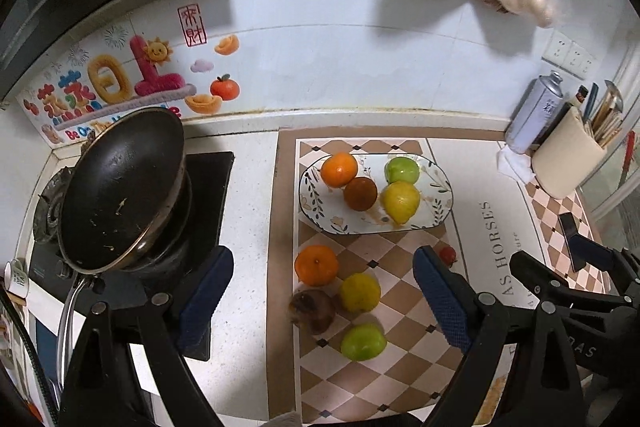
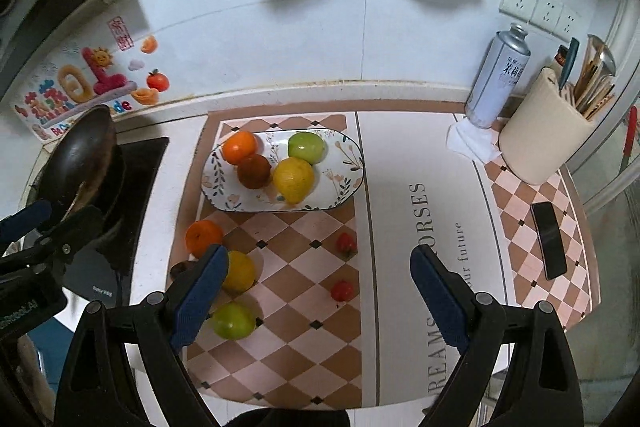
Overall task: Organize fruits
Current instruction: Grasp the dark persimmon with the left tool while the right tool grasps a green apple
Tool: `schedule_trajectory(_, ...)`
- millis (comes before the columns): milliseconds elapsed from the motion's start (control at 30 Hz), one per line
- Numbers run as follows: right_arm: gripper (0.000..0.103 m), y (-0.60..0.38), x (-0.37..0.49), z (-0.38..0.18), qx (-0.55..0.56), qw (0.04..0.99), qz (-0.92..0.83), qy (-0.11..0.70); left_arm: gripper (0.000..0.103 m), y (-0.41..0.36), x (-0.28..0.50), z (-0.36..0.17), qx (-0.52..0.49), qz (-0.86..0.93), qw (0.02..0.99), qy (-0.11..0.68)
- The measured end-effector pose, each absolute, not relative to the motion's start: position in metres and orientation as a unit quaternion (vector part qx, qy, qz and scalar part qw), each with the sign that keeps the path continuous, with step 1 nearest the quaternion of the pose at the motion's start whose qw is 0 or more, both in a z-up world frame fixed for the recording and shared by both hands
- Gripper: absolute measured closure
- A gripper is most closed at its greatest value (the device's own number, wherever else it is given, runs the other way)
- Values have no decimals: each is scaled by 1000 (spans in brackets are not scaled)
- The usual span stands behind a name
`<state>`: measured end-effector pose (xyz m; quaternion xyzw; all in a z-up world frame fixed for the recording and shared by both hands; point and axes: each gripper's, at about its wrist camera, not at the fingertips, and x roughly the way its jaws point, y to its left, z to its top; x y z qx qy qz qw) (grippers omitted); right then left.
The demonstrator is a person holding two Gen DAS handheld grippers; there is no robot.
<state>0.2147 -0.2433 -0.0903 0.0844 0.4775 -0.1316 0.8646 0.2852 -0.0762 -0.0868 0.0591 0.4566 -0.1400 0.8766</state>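
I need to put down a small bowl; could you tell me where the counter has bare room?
Free: the white lettered band of the mat, between the oval floral plate and the black phone. Crowded: the checkered patch with loose fruit such as the green apple.

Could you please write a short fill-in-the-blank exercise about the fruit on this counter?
1. The plate holds ____ fruits.
2. On the plate, the fruit touching the lemon from behind is a green ____.
3. The two small red fruits lie on the ____, not on the plate.
4. The fingers of the right gripper are spread ____.

Missing words: four; apple; mat; open
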Motion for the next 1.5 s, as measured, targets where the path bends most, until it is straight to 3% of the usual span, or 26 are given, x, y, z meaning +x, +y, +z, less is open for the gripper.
schedule_trajectory(367,9,-239,197,-66,91,877,-134,452,11,-70,261,-73,51,-147,885,439)
schedule_trajectory(633,9,-244,208,-83,111,870,-121,466,8,-70,270,-79,45,-134,885,443)
schedule_trajectory(700,9,-243,215,-97,113,863,-114,479,0,-68,277,-87,51,-123,883,449)
schedule_trajectory(833,9,-235,232,-135,123,843,-84,518,0,-56,290,-117,59,-87,873,476)
schedule_trajectory(1233,9,-166,277,-322,159,711,45,683,0,-8,314,-225,67,1,800,596)
schedule_trajectory(1300,12,-161,280,-340,163,700,53,693,0,-7,317,-237,56,-1,788,613)
schedule_trajectory(1367,37,-158,278,-348,151,697,55,699,0,-9,320,-247,46,-7,776,629)
schedule_trajectory(1500,37,-173,269,-347,156,703,43,693,1,-18,332,-266,-1,-37,748,663)
